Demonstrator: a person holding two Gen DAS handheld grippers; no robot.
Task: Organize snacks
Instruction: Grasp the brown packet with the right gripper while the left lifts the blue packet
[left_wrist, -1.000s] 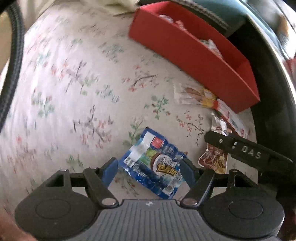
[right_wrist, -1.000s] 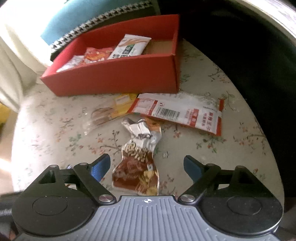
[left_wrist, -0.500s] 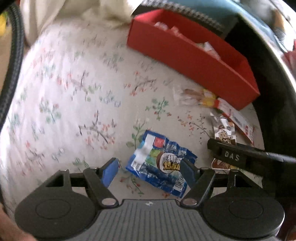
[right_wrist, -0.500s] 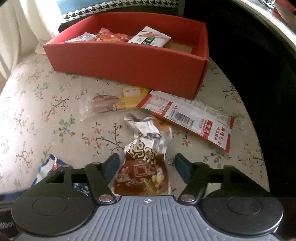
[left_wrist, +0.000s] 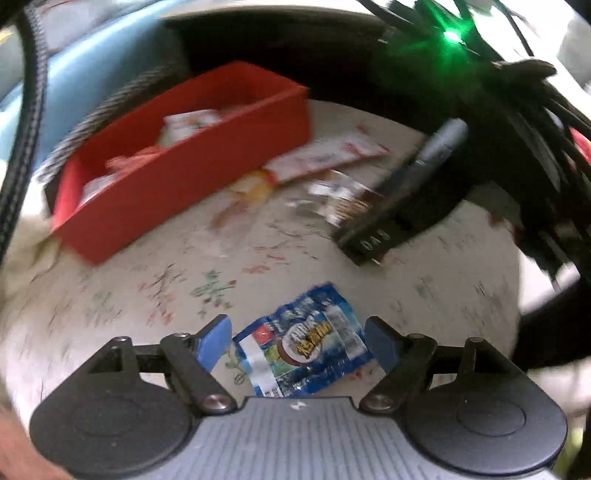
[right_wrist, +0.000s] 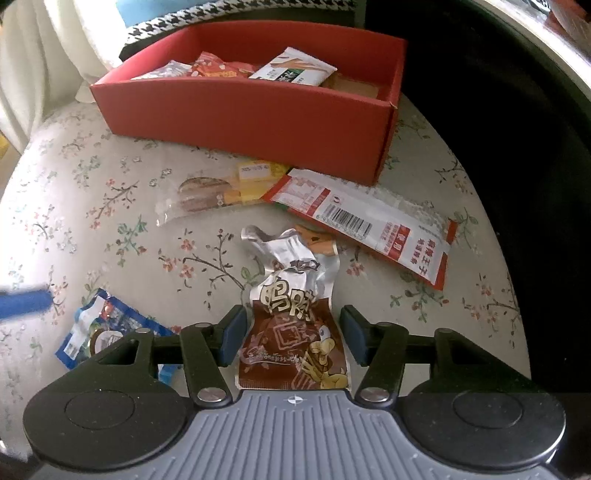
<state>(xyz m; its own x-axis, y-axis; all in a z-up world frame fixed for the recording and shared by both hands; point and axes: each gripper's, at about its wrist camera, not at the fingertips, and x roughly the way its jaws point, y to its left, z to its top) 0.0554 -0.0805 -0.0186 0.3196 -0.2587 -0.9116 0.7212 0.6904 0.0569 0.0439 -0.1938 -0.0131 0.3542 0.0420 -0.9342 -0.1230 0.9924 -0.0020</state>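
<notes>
Left gripper (left_wrist: 298, 341): jaws wide, blue packet (left_wrist: 301, 362) lying between them.
Right gripper (right_wrist: 291, 334): jaws narrowed, flanking the brown packet (right_wrist: 295, 328), contact unclear.

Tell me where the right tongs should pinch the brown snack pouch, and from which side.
Pinch the brown snack pouch across its wide, flat lower body, coming straight down from above. It lies flat on the floral cloth, long axis pointing away, and the right tongs already straddle that part with pads on either side. The crumpled silver top is narrower and twisted, likely a less sure hold.
</notes>
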